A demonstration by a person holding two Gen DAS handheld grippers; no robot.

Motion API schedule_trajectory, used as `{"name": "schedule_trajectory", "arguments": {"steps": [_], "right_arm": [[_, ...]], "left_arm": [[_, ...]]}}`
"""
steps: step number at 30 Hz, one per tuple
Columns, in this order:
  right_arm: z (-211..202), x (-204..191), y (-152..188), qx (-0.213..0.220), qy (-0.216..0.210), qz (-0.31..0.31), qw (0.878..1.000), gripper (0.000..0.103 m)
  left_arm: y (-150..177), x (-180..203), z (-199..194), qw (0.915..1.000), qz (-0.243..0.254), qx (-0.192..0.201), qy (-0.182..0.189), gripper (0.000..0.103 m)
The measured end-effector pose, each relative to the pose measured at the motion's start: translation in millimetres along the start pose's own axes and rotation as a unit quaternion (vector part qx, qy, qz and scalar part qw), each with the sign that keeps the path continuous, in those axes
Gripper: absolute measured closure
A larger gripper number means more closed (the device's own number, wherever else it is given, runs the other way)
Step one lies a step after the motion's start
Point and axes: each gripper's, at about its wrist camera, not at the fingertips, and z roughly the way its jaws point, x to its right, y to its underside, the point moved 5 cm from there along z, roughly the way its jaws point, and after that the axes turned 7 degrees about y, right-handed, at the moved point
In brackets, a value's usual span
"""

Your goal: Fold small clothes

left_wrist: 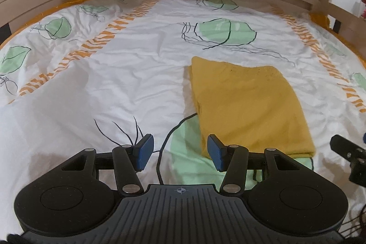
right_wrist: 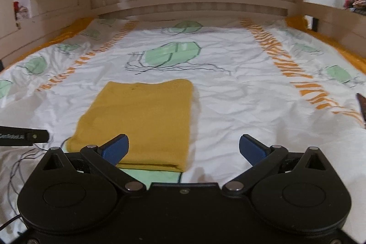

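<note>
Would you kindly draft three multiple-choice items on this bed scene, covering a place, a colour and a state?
1. Where does the folded garment lie?
A. on the bedspread
B. on a shelf
C. in the right gripper

2. What colour is the garment?
A. blue
B. mustard yellow
C. red

3. How are the left gripper and right gripper?
A. both shut on cloth
B. one open
C. both open, empty

Key: 1 A, it rests flat on the printed cover; 2 B, yellow in both views; 3 C, bare pads stand apart.
</note>
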Motion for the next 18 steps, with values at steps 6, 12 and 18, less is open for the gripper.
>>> {"name": "schedule_trajectory", "arguments": {"steps": [6, 12, 18], "right_arm": [[4.2, 2.6, 6.7, -0.023, -0.026, 0.021, 0.999, 0.001], [7.7, 1.7, 11.2, -0.037, -0.034, 0.024, 0.998, 0.001], [8.8, 2.4, 12.9, -0.044, -0.037, 0.026, 0.998, 0.001]], "left_arm": [[3.5, 2.9, 1.4, 0.9999, 0.007, -0.007, 0.002, 0.053], [5.3, 4.3, 2.7, 0.9999, 0.009, -0.011, 0.002, 0.053], [8.9, 5.3, 5.6, 0.9997, 0.014, -0.019, 0.010, 0.053]]}}
